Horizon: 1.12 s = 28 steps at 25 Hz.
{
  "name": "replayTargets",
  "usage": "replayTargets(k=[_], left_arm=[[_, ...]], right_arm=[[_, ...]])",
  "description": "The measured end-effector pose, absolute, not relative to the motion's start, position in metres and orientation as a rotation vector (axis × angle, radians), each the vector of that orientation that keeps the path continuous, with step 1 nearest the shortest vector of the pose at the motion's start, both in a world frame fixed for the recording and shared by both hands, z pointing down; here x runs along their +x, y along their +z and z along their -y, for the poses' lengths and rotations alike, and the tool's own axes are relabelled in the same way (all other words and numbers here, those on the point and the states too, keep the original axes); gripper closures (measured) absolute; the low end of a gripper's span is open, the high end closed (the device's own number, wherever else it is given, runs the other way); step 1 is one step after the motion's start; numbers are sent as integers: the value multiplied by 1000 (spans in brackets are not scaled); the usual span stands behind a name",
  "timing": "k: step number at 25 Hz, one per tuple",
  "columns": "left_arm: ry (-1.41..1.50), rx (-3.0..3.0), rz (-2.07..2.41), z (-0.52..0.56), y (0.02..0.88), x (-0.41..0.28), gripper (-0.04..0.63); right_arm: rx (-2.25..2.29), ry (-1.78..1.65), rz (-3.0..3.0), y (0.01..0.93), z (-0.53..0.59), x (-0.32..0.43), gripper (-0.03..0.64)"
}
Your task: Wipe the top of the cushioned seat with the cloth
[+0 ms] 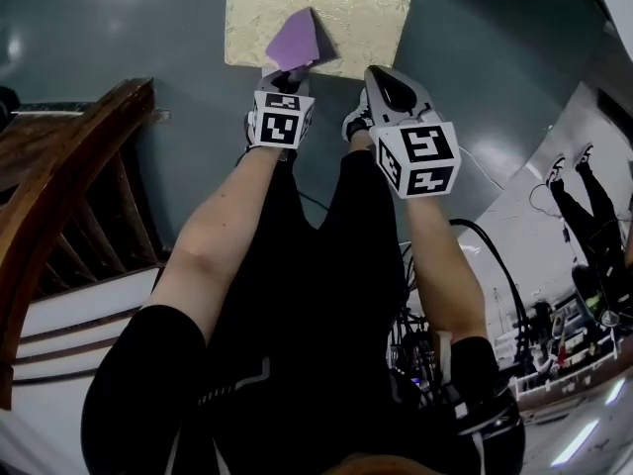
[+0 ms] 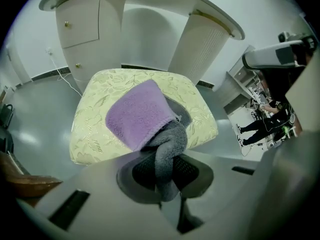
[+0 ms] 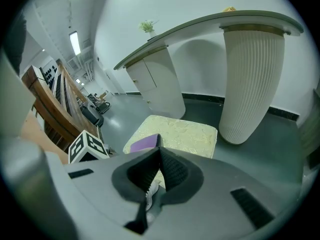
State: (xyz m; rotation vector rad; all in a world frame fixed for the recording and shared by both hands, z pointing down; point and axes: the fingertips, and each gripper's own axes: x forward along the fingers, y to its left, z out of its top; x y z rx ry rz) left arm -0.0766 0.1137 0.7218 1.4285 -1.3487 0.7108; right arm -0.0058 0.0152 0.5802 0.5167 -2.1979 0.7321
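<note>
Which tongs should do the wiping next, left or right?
Left, probably. The left tongs are shut on the purple cloth, which hangs over the cushioned seat. The right tongs are shut on nothing, back by the seat's near edge.

Cloth (image 2: 145, 121) in left gripper (image 2: 167, 171); over cushioned seat (image 2: 95, 114)

No readable word, number, brand or sign is showing in any view. Only black-and-white square block patterns are showing: on the left marker cube (image 1: 280, 119) of the left gripper (image 1: 294, 67), and on the right marker cube (image 1: 420, 156) of the right gripper (image 1: 384, 75). These are coded squares, not letters or digits. The left cube's pattern is also showing at the near left of the right gripper view (image 3: 89, 146) and is giving nothing legible either. Far background clutter is coming out too small and blurred to be giving any print.
</note>
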Motion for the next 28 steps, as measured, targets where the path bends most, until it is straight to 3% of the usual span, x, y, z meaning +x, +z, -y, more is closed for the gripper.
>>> replayTargets(k=[28], left_arm=[[661,1494,1373,11,718,-117,555]], right_arm=[[553,816,2188,586,8,-6,612]])
